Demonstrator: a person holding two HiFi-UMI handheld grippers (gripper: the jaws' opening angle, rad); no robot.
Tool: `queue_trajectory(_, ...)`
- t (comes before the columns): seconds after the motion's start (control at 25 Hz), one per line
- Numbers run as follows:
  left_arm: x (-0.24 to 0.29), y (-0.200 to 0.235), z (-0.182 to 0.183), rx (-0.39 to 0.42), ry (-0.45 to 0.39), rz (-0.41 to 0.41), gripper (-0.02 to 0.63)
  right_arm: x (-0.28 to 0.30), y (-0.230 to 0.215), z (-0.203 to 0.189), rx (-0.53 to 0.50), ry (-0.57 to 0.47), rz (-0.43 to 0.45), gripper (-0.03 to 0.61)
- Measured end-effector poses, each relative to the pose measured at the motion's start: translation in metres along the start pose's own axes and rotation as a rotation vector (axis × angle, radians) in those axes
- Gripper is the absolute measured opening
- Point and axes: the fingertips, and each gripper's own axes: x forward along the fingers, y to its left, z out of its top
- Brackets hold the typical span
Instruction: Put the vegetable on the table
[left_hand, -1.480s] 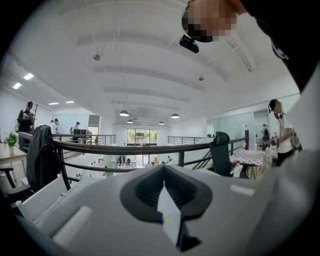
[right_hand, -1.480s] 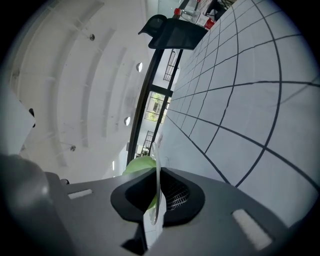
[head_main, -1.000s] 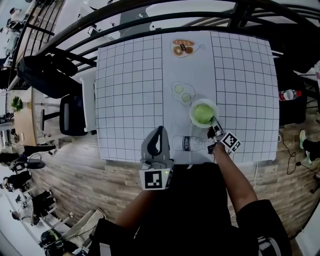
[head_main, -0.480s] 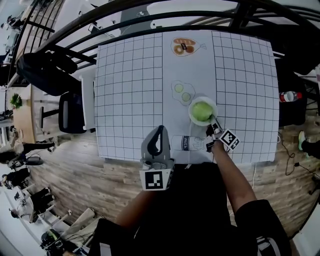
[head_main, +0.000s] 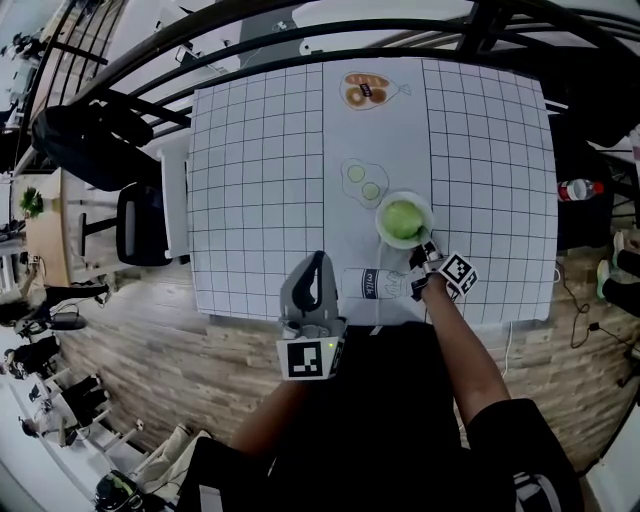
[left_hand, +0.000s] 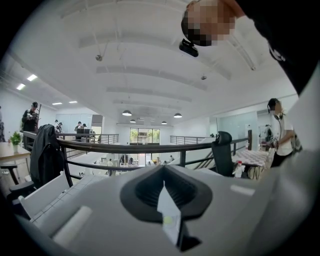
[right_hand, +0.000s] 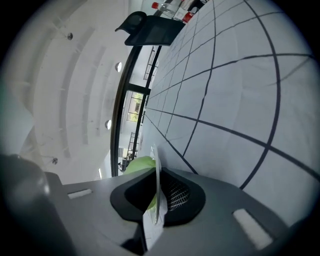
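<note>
A round green vegetable (head_main: 403, 217) lies in a white bowl (head_main: 384, 231) on the gridded table (head_main: 260, 180), near its front edge. My right gripper (head_main: 425, 250) reaches in from the front right and is shut on the bowl's near rim. In the right gripper view the thin white rim (right_hand: 156, 172) stands pinched between the jaws of the right gripper (right_hand: 156, 202), with the green vegetable (right_hand: 139, 164) just behind it. My left gripper (head_main: 320, 263) hovers at the table's front edge, shut and holding nothing. In its own view the left gripper (left_hand: 167, 212) points up across the room.
The cloth carries printed pictures: bread (head_main: 366, 92) at the far side, two green slices (head_main: 364, 183) mid-table, a milk carton (head_main: 384, 285) by the front edge. A black chair (head_main: 145, 228) stands left of the table, a railing (head_main: 300, 40) behind it, a bottle (head_main: 578, 189) to the right.
The bowl with the vegetable and my right gripper have shifted a little farther onto the table. The left gripper has stayed in place.
</note>
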Motion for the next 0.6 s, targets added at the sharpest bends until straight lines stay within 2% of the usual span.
queue_trajectory(0.04,-0.001,0.000,-0.003,-0.004,0.016,0.002,0.008,0.000,-0.001,0.000,0.012,0.010,-0.010,0.021)
queue_trajectory(0.16,-0.001,-0.001,0.003,-0.023,-0.033,-0.009,0.008,0.001,-0.005,-0.001,0.028,0.037,-0.060,0.021)
queue_trajectory(0.32,-0.008,-0.001,-0.014,-0.052,0.056,0.000,0.008,-0.002,-0.009,-0.002,0.034,0.043,-0.112,0.023)
queue_trajectory(0.48,-0.010,0.000,-0.006,-0.037,0.009,-0.008,0.008,-0.006,-0.010,-0.004,0.046,0.045,-0.126,0.057)
queue_trajectory(0.6,-0.017,0.005,-0.009,-0.035,0.026,-0.009,0.008,-0.010,-0.010,-0.009,0.043,0.051,-0.141,0.084)
